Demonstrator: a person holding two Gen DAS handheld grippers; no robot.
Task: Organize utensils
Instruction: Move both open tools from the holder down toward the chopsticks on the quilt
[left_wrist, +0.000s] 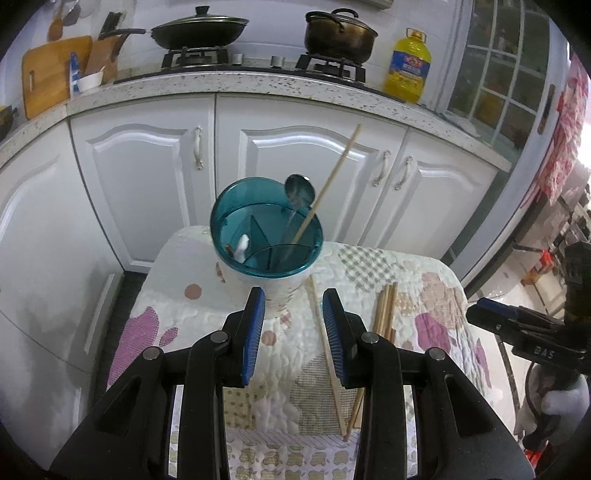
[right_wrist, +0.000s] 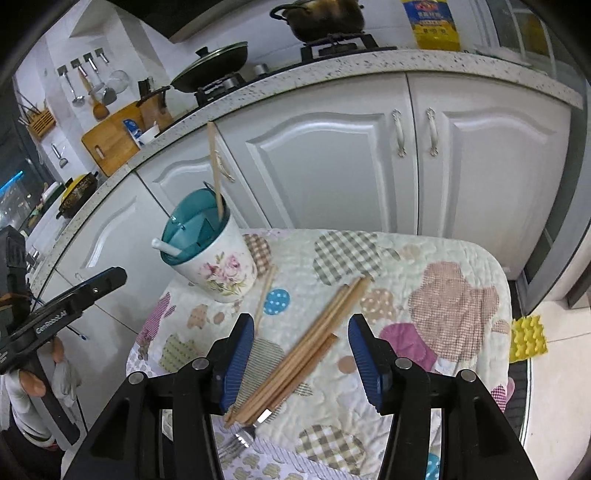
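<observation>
Both grippers, left (left_wrist: 293, 325) and right (right_wrist: 301, 354), hang wide open and empty. Chopstick bundle (right_wrist: 306, 343) lies under the right gripper; utensil holder (right_wrist: 212, 251) at 10 o'clock. Risk: grabbing several chopsticks together, some slip and scatter.

The right gripper (right_wrist: 301, 354) hangs above the quilted table cover (right_wrist: 443, 295), jaws spread wide with nothing between the blue pads (right_wrist: 236, 363); a bundle of wooden chopsticks (right_wrist: 306, 350) lies on the cover directly under the gap, running diagonally; a metal fork (right_wrist: 240, 439) lies at the bundle's near end; the floral utensil holder (right_wrist: 216, 258) with teal divided insert stands upright beyond and left of the bundle; one chopstick (right_wrist: 215, 166) stands tilted in its far compartment; a white spoon handle (right_wrist: 166, 247) juts over its left rim; a single chopstick (right_wrist: 265, 295) lies just right of the holder's base; the left gripper (right_wrist: 74, 306) shows left of the holder, its state unreadable.
</observation>
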